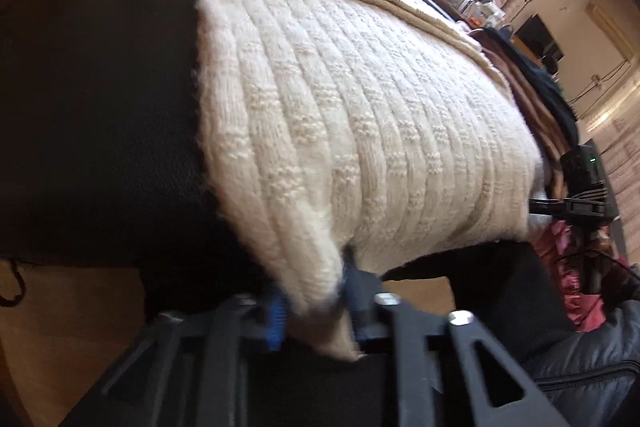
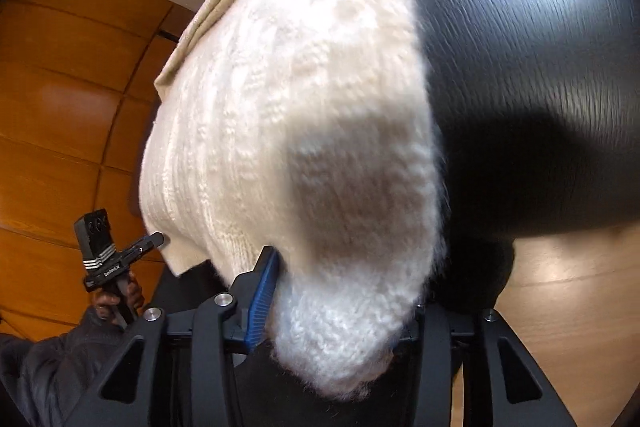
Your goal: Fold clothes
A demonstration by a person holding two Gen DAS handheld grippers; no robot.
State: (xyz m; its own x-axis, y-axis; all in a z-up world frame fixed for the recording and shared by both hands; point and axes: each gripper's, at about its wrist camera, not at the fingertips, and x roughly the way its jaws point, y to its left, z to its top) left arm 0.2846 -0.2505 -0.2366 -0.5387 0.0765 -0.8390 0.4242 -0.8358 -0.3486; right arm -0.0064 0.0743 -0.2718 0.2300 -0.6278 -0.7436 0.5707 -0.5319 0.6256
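A cream ribbed knit sweater [image 1: 352, 107] lies folded across a black table [image 1: 100, 107], its near edge hanging past the table's front. My left gripper [image 1: 316, 311] is shut on the sweater's near left corner, with blue pads [image 1: 276, 319] on either side of the cloth. My right gripper [image 2: 332, 311] is shut on the other near corner of the sweater [image 2: 304, 99]; the fluffy knit bulges between its fingers [image 2: 262, 295]. In the right wrist view the left gripper [image 2: 158, 239] shows at the lower left, pinching the sweater's edge, held by a hand [image 2: 116, 297].
A pile of brown and dark clothes [image 1: 536, 95] lies beyond the sweater's far right. Pink fabric [image 1: 568, 279] and a black leather seat [image 1: 592, 367] sit low on the right. Wooden floor [image 2: 572, 291] runs below the table edge; orange wall panels [image 2: 60, 107] are to the left.
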